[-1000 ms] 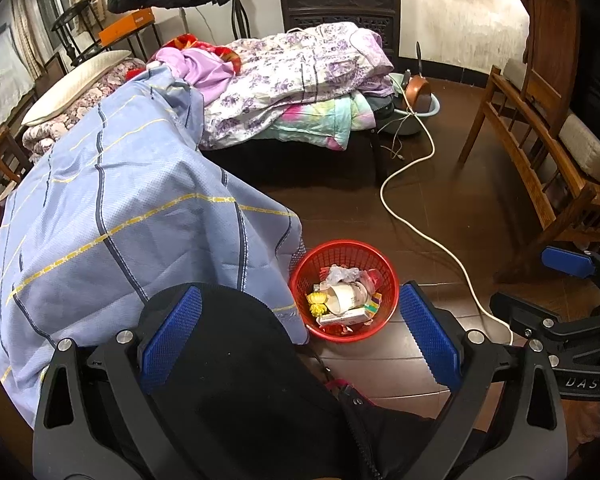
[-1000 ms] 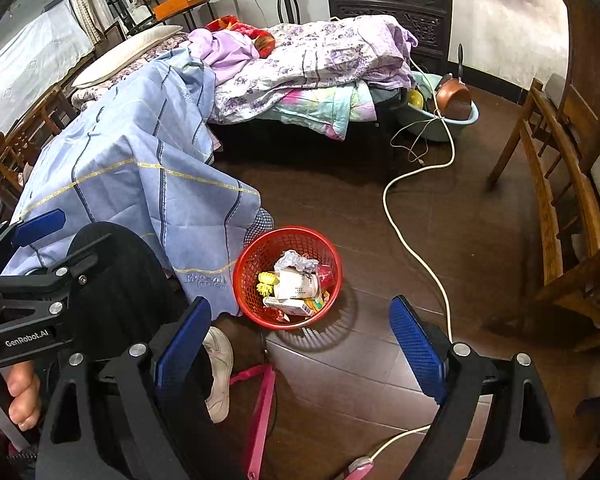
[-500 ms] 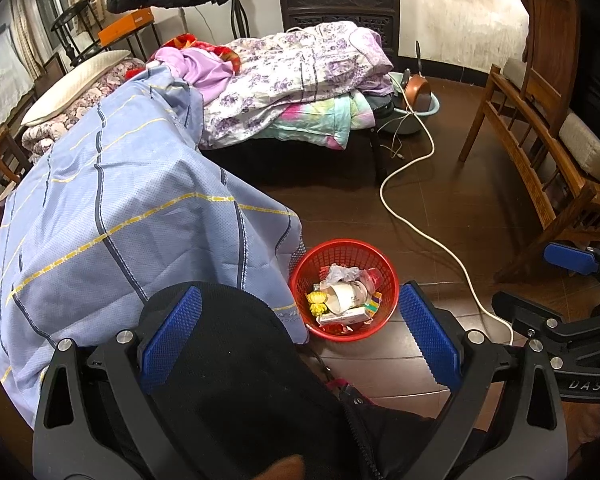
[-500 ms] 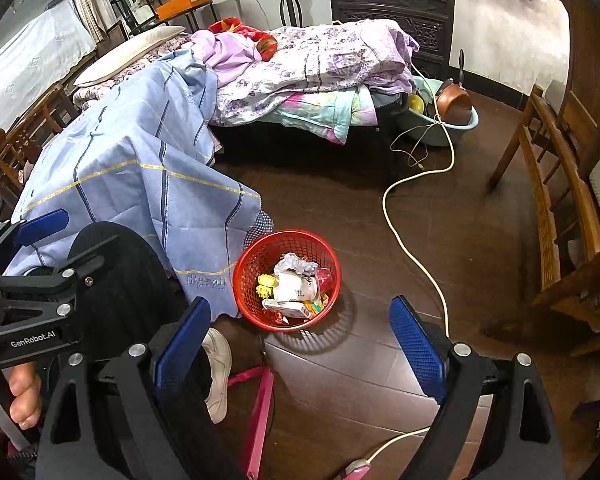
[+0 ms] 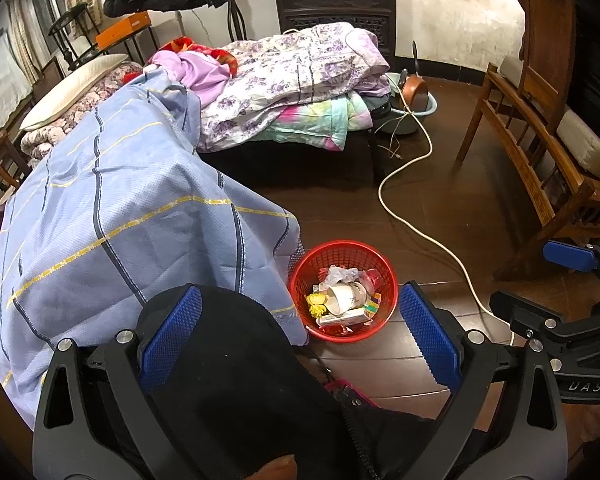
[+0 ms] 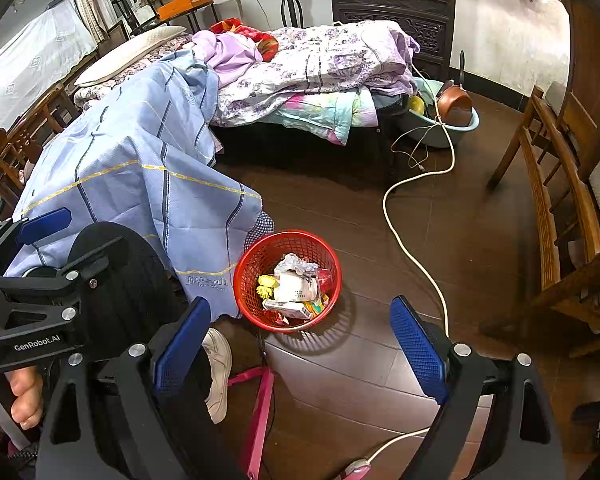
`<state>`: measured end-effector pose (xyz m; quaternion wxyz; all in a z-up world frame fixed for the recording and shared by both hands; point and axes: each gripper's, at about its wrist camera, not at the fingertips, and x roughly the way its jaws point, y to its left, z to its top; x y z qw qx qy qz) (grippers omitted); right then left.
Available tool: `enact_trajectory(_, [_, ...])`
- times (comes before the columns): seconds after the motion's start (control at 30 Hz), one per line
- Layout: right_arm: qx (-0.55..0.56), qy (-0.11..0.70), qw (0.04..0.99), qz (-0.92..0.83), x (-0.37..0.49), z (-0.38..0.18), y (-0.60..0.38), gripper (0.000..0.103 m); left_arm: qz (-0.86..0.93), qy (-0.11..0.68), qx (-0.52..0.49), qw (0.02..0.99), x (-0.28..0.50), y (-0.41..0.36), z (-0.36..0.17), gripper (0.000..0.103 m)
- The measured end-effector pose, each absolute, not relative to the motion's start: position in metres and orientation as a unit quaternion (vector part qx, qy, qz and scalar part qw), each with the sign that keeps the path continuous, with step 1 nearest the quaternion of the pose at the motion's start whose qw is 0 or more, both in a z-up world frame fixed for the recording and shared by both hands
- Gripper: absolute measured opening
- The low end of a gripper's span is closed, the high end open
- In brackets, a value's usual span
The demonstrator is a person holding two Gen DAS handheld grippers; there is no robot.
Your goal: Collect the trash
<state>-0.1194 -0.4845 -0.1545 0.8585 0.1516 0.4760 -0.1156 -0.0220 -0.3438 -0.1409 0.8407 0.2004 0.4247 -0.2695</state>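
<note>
Left gripper (image 5: pixel 298 334) is hanging wide open, gripping nothing (black-clad knee below); the round red plastic mesh basket (image 5: pixel 342 291) of trash is sitting on dark floorboards beside the blue checked bedsheet (image 5: pixel 120 216); right gripper (image 6: pixel 300 344) is gaping empty too.

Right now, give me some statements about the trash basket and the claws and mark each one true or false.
1. The red basket stands on the dark floor beside the hanging blue sheet. True.
2. The basket is empty. False: it holds a paper cup, wrappers and other scraps.
3. The left claw is open and holds nothing. True.
4. The right claw is shut on a wrapper. False: it is open, with nothing between its pads.
5. A white cord runs across the floor to the right of the basket. True.
</note>
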Motion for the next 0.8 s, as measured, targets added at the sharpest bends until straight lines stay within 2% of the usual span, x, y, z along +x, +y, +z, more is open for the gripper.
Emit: enact_trajectory(0.8, [0.152, 0.476, 0.858, -0.115, -0.1195, -0.1545, -0.4847, 0.089, -0.269, 0.428, 0.2, 0.84, -0.0192, -0.3426, -0.1442, 0.095])
